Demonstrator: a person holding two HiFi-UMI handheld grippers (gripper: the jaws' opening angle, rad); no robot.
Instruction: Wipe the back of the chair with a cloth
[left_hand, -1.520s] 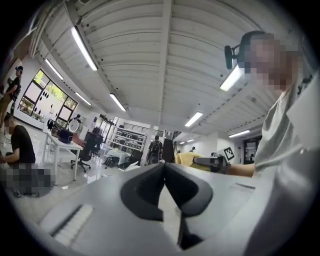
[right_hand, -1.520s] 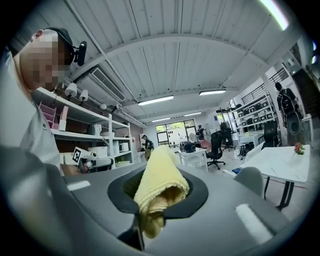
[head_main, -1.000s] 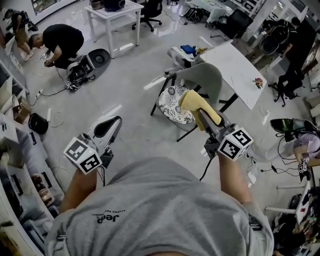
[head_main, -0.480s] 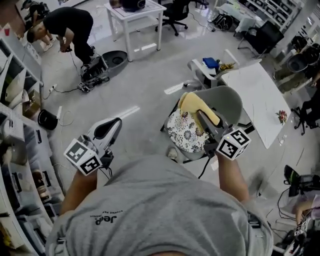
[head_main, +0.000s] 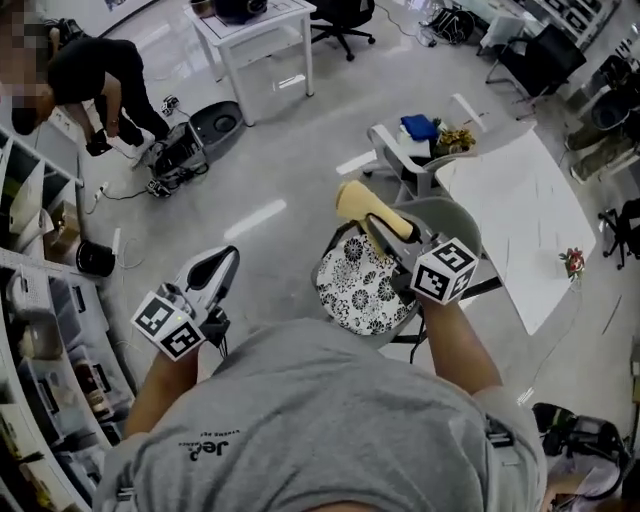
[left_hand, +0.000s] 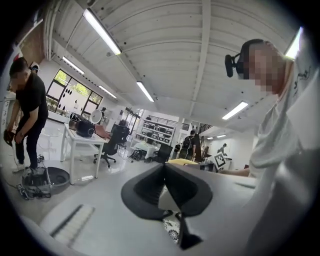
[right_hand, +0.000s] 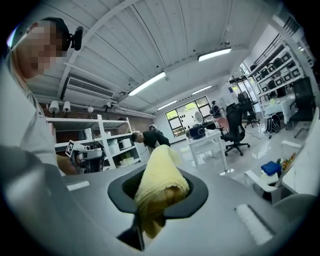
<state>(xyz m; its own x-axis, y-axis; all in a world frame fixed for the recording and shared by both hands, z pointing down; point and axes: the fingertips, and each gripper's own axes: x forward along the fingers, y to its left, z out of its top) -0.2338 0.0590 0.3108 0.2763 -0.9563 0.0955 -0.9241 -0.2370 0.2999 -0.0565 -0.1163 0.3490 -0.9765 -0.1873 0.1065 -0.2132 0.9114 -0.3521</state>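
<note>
Our right tongs (head_main: 385, 230) clamp the yellow cloth (head_main: 358, 202) above the grey chair (head_main: 452, 218); our left tongs (head_main: 218, 265), pinched together, hold nothing over the floor (head_main: 290, 170).

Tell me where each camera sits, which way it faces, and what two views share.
Head view: on the person's head, looking steeply down at the grey plastic chair; torso, forearms, left gripper and right gripper show.
Left gripper view: on that gripper, facing along its shut, empty jaws across the room; the person's shirt shows at right.
Right gripper view: on that gripper, facing along jaws shut on the yellow terry cloth; shirt at left.
Shared: both gripper views show the white four-legged table.
</note>
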